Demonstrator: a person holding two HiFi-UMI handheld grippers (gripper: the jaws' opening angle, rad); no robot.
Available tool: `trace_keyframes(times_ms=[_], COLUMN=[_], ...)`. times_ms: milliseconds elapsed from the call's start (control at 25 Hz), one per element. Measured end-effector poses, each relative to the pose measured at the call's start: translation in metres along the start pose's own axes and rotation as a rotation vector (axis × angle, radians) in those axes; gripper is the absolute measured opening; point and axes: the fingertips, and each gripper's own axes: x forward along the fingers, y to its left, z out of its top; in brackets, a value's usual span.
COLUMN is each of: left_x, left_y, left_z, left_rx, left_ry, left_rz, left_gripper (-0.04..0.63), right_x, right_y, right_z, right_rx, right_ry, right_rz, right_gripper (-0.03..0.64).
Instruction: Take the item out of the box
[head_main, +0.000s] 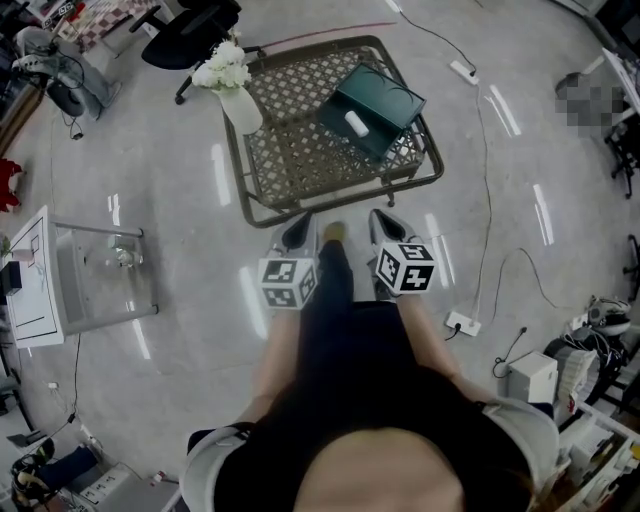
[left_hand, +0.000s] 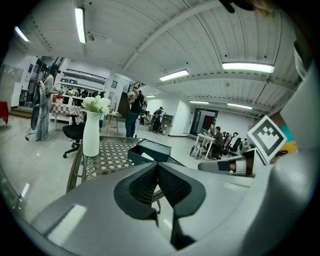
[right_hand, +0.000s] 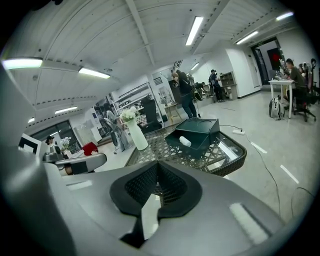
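Note:
An open dark green box (head_main: 372, 108) lies on the right part of a wicker table (head_main: 262, 205). A small white roll-shaped item (head_main: 357, 123) rests inside it. From the right gripper view the box (right_hand: 197, 134) and the item (right_hand: 185, 141) lie ahead and a little to the right. The box (left_hand: 150, 150) is straight ahead in the left gripper view. My left gripper (head_main: 300, 233) and right gripper (head_main: 384, 226) hang side by side just short of the table's near edge, both shut with nothing in them. Their jaws meet at the tips (left_hand: 157, 165) (right_hand: 158, 164).
A white vase with flowers (head_main: 238, 98) stands at the table's left corner. A black office chair (head_main: 190, 25) is behind the table. A glass side table (head_main: 100, 275) stands to the left. A power strip (head_main: 462, 70) and cable run along the floor at right. People stand far back.

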Motion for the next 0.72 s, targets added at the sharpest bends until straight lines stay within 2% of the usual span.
trace_keyframes(times_ms=[720], left_x=[0.081], left_y=[0.036], left_z=[0.022], left_rx=[-0.025], left_ry=[0.057], left_rz=[-0.006], left_gripper=[0.011], right_x=[0.071], right_y=[-0.036], right_z=[0.04], right_rx=[0.036], right_ry=[0.056], right_rz=[-0.03], right_gripper=[0.002])
